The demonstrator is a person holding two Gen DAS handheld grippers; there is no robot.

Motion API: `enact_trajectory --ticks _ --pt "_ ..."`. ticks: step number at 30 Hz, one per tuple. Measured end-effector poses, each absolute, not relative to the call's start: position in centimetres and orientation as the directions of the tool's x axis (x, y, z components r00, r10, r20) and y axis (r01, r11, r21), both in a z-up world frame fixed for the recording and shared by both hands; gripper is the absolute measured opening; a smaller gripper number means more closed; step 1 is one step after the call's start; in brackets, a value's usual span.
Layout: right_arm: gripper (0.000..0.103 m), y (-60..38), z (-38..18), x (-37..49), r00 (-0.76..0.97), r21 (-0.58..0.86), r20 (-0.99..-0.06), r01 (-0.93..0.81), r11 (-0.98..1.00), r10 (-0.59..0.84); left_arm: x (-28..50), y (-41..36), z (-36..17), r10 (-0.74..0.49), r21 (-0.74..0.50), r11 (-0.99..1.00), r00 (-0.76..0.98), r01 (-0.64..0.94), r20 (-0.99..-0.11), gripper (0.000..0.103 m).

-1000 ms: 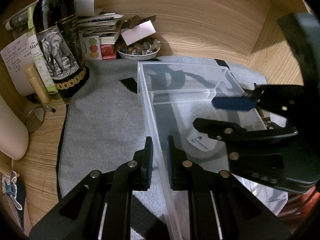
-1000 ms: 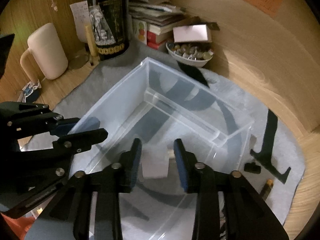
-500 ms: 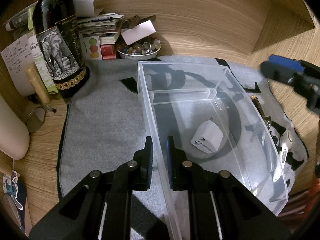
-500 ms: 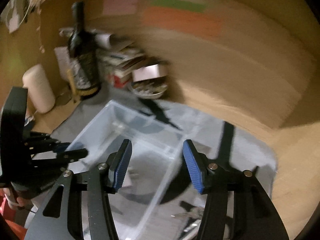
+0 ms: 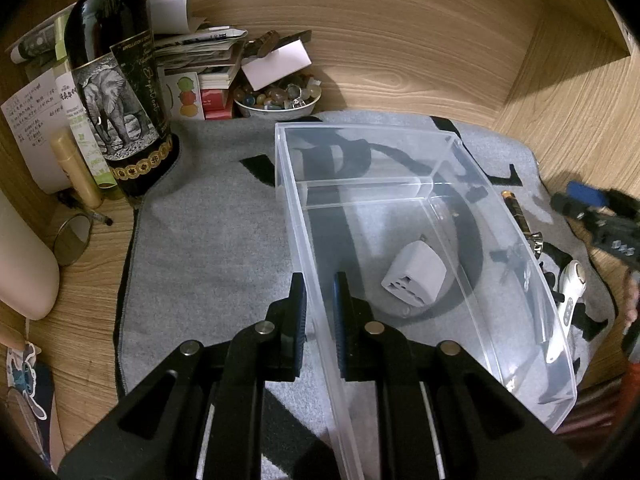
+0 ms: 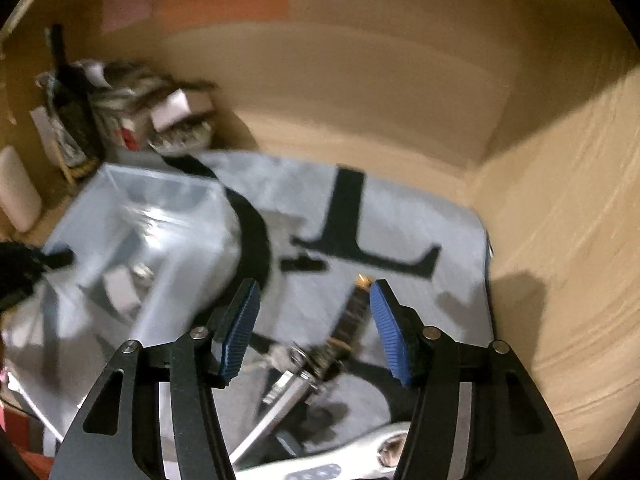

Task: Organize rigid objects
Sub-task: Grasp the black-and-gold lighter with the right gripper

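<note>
Progress looks early: one white adapter (image 5: 414, 278) lies in the clear bin (image 5: 460, 152), whose wall the left gripper (image 5: 320, 312) pinches, while the spread right gripper (image 6: 314, 328) hovers over a pen (image 6: 352, 320) and other pieces on the grey mat (image 6: 440, 300).

— What is seen in the centre of the left wrist view?
— A clear plastic bin (image 5: 404, 200), upright, divided by a crosswise partition. A white plug adapter (image 5: 414, 278) is lying in its nearer compartment.
— And right of the bin?
— A gold-tipped battery (image 5: 513, 205) and a white handheld device (image 5: 570, 296) are laid on the grey mat.

Open bin (image 5: 496, 200), bottle (image 5: 116, 92) left
</note>
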State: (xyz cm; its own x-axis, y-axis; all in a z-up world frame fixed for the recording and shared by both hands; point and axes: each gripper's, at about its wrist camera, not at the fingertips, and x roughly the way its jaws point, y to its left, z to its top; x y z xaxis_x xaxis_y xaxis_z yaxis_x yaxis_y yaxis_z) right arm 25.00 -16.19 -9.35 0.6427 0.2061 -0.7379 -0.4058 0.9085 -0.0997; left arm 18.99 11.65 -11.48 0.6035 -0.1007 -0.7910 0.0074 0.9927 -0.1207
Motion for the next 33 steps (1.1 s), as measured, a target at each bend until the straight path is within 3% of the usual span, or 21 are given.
enact_trajectory --ticks 11,19,33 --pt "0.053 -19.2 -15.6 30.6 0.489 0.007 -0.854 -0.326 0.945 0.176 18.9 11.7 -11.5 -0.102 -0.125 0.992 0.602 0.004 -0.792 0.012" --pt "0.022 -18.9 -16.3 30.9 0.478 -0.005 -0.861 -0.352 0.936 0.175 19.0 11.7 -11.5 -0.101 -0.123 0.992 0.603 0.005 -0.791 0.012" --pt "0.022 -18.8 -11.5 28.1 0.592 -0.003 -0.771 -0.373 0.928 0.235 19.0 11.7 -11.4 -0.098 -0.121 0.993 0.601 0.002 -0.794 0.012"
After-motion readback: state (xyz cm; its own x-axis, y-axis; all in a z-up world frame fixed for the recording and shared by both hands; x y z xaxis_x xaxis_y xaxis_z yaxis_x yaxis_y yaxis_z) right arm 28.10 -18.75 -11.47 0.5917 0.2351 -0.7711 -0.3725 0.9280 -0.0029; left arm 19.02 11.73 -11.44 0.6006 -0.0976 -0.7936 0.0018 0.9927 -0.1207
